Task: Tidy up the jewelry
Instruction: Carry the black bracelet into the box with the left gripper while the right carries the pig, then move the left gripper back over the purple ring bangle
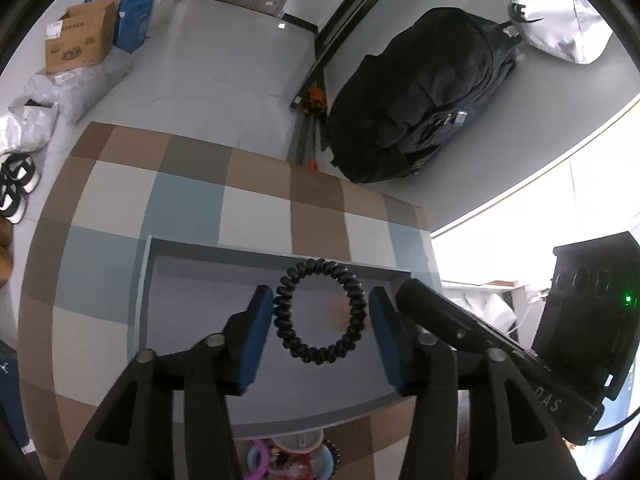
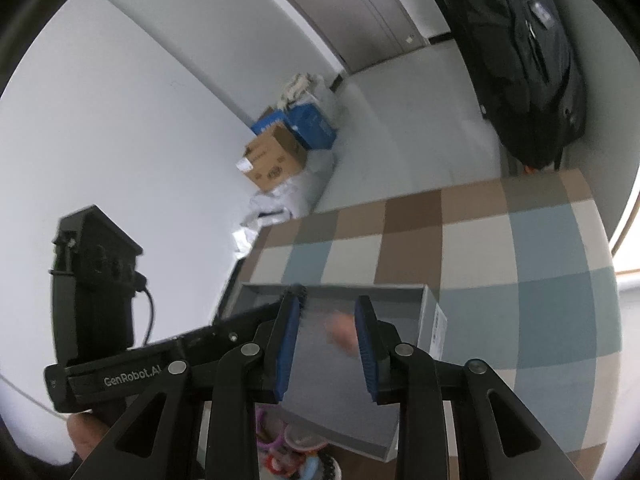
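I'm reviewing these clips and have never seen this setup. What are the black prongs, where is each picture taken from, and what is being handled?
There is no robot here. A person holds a hand-held left gripper and right gripper, each carrying a fisheye camera that looks along its own blue-padded jaws, so each picture is one gripper's view. Both hover over a grey box on a checked tablecloth. A black spiral hair tie sits between the left jaws, but I cannot tell whether it is gripped or lying in the box. The right jaws are open and empty. Colourful trinkets lie at the near edge.
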Action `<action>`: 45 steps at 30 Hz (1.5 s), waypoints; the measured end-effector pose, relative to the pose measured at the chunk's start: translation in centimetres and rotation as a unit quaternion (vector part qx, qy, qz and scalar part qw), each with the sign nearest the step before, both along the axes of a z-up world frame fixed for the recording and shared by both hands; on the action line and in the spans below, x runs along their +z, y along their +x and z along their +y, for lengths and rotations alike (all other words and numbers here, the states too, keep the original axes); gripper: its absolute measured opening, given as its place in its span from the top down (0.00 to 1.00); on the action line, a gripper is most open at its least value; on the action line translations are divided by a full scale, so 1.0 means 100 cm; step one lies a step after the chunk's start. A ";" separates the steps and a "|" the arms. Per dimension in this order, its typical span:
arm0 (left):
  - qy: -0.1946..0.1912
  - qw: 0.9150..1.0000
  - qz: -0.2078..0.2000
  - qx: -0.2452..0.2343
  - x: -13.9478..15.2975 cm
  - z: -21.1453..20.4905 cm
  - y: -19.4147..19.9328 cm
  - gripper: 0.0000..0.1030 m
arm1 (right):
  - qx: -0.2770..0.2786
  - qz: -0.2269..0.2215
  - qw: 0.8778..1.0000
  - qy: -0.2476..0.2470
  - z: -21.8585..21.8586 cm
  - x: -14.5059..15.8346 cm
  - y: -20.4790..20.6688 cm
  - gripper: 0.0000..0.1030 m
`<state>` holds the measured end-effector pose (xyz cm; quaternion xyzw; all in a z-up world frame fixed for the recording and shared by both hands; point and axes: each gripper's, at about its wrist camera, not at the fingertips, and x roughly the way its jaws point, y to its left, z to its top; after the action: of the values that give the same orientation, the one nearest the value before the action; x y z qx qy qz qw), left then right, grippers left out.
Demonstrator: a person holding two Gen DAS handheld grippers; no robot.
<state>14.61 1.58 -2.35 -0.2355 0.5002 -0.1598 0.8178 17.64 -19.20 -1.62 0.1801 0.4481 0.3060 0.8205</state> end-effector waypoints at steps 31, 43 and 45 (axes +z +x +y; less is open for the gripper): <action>0.164 0.977 -0.133 0.021 0.039 -0.010 -0.078 0.20 | -0.031 -0.083 0.994 -0.057 -0.017 0.024 -0.064 0.00; 0.134 0.984 -0.101 0.062 0.024 0.020 -0.103 0.19 | -0.021 -0.082 0.992 -0.089 -0.011 0.017 -0.095 0.00; 0.129 0.986 -0.087 0.066 0.018 0.025 -0.104 0.19 | -0.019 -0.084 0.992 -0.093 -0.009 0.016 -0.098 0.00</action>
<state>4.23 4.10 -0.53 -0.1454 0.4273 -0.0593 0.8904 7.81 -20.08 0.01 0.0854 0.4008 0.2610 0.8741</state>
